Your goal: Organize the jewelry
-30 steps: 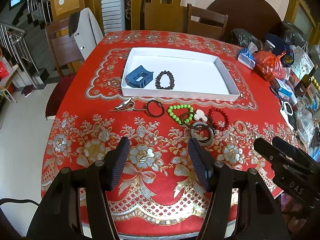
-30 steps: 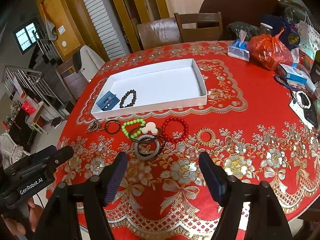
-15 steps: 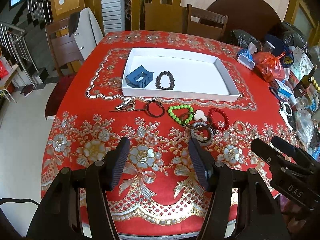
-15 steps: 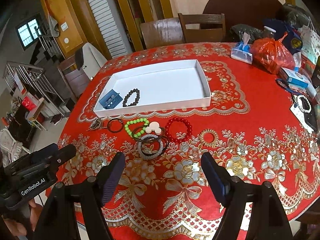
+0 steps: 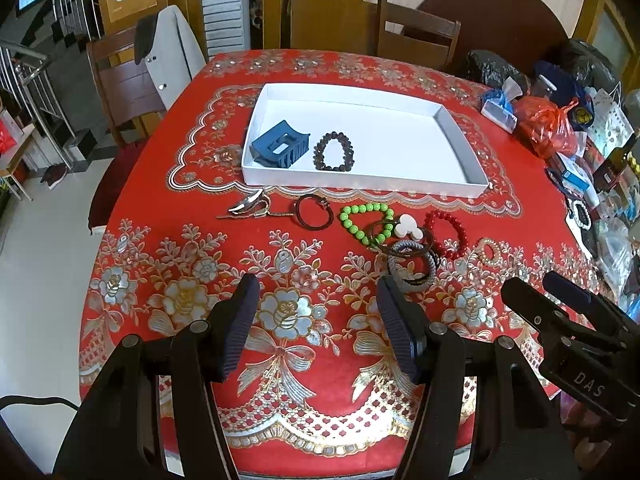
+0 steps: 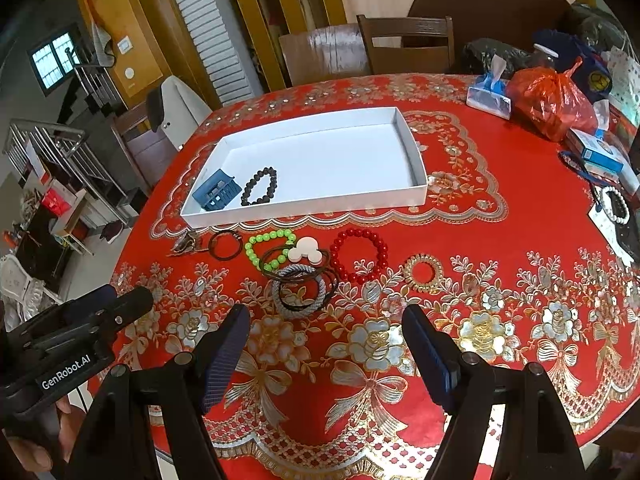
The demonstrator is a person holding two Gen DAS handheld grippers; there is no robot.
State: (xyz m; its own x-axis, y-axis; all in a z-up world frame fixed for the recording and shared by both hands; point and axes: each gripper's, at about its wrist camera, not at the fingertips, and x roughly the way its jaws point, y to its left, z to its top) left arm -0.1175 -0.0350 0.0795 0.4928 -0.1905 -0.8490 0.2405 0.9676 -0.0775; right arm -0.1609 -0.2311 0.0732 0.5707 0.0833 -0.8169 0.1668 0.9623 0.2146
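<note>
A white tray (image 5: 460, 144) (image 6: 412, 152) lies on the red tablecloth and holds a blue hair claw (image 5: 280, 148) (image 6: 216, 190) and a dark bead bracelet (image 5: 334, 151) (image 6: 259, 186). In front of it lie a silver clip (image 5: 248, 205), a brown ring (image 5: 315, 212), a green bead bracelet (image 5: 362, 220) (image 6: 266, 242), a white clover piece (image 5: 408, 226) (image 6: 306, 251), a red bead bracelet (image 5: 446, 228) (image 6: 358, 254), a grey braided band (image 5: 412, 268) (image 6: 298, 292) and a gold ring (image 6: 423, 271). My left gripper (image 5: 316, 324) and right gripper (image 6: 326, 350) hover open and empty over the near tablecloth.
Bags, boxes and a tissue pack (image 6: 488, 98) crowd the table's right side. An orange bag (image 6: 552, 102) sits among them. Wooden chairs (image 5: 416, 36) stand behind the table, one with a coat (image 5: 172, 52) over it. The floor drops off at the left.
Both views have shifted only slightly; the jewelry and tray stay where they were, and both grippers remain open.
</note>
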